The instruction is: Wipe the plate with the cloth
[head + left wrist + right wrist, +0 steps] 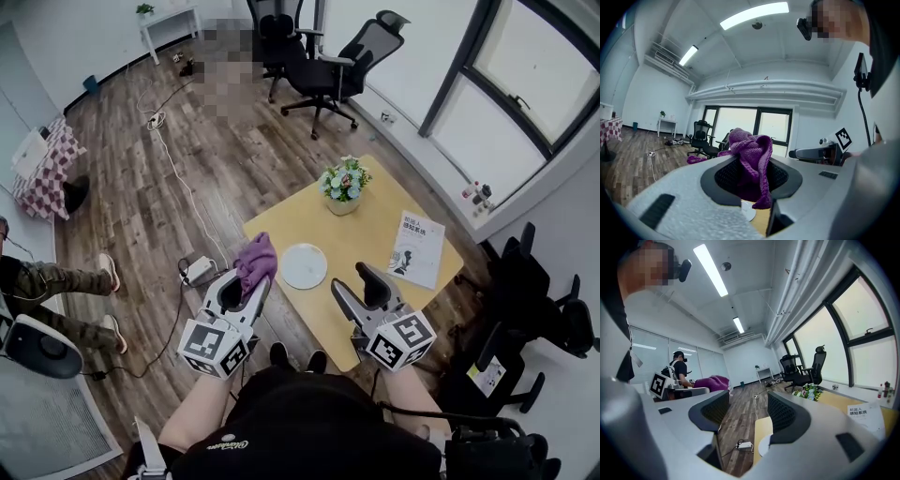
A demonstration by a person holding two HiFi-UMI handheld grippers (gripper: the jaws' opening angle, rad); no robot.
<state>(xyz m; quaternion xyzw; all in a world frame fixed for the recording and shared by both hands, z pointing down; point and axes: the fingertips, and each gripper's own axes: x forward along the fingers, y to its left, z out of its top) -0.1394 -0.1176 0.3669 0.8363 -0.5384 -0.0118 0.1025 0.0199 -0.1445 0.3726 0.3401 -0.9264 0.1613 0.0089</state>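
- Desk (375,234): yellow wood, under and ahead of both jaws.
- Potted flowers (343,185): on the desk, well ahead of the right jaws.
- Booklet (418,248): flat on the desk, ahead and right of the right jaws.
- Power strip (199,272): white, on the plank floor (141,216), just left of the left jaws.
- Office chairs (336,67): black, far ahead of the jaws.
- Seated person's legs (66,281): far left of the left jaws.

crumpled purple cloth (256,260), white plate (304,266) — lying flat

Wood-plank floor (197,178), 2 black office chairs (333,70), tall windows (525,84).
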